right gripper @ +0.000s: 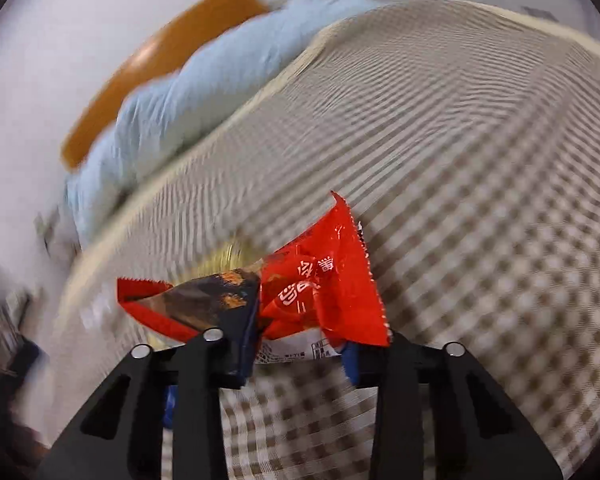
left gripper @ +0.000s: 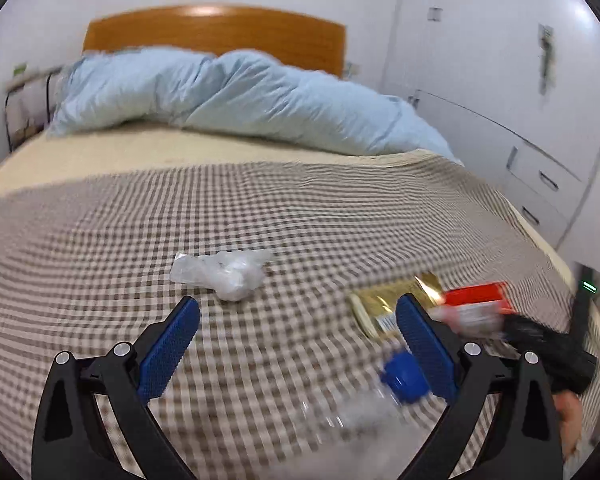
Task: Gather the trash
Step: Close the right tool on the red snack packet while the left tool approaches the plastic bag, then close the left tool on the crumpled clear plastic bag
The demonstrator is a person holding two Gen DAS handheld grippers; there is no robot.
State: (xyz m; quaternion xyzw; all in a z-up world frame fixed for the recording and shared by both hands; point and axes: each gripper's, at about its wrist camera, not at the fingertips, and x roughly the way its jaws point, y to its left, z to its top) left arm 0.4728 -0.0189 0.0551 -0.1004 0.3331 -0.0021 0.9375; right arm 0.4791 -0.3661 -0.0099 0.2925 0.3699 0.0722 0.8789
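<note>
The right tongs (right gripper: 300, 332) pinch a red snack wrapper (right gripper: 332, 280) above the bed (left gripper: 300, 208); it looks light, thin and slippery. The left tongs (left gripper: 298, 320) gape wide, holding nothing, near a crumpled plastic bag (left gripper: 224, 274), soft enough to pinch anywhere.

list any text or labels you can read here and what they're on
None can be read for certain.
Red wrapper: large white stylised characters on the front, partly folded, not legible; the small print and barcode on its white back are too small.
Gold packet: a barcode patch, blurred.
Bottle with blue cap: too blurred to show any label.
Plastic wad: no print visible.
The right tool grips the red wrapper.
</note>
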